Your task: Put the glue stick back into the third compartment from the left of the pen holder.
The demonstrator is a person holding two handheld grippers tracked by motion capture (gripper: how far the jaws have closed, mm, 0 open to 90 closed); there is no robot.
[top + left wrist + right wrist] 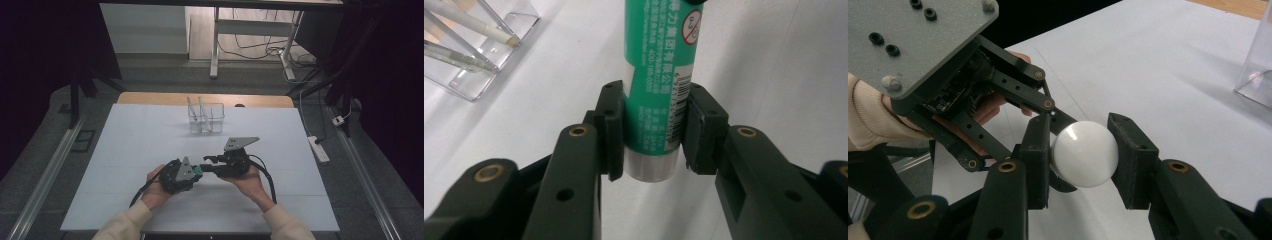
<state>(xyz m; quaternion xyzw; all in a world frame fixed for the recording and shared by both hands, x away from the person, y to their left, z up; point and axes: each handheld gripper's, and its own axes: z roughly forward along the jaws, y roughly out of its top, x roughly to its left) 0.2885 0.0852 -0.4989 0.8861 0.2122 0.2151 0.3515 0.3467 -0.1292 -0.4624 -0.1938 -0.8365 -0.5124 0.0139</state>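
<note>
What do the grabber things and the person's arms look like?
Both grippers, left and right, are black, with two blocky jaws joined by brass-coloured pins. Each carries a grey three-cornered plate dotted with screw holes, and a thick black cable trails from each. The person wears cream long sleeves.

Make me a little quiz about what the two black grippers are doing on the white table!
1. True or false: the left gripper clamps a green plastic tube with a printed label.
2. What does the right gripper grip? A) a red block B) a round glossy white cap C) a metal spoon
3. Is the clear plastic box holding thin sticks nearer the person than the grippers, or farther away?
Key: 1 true; 2 B; 3 farther away.
</note>
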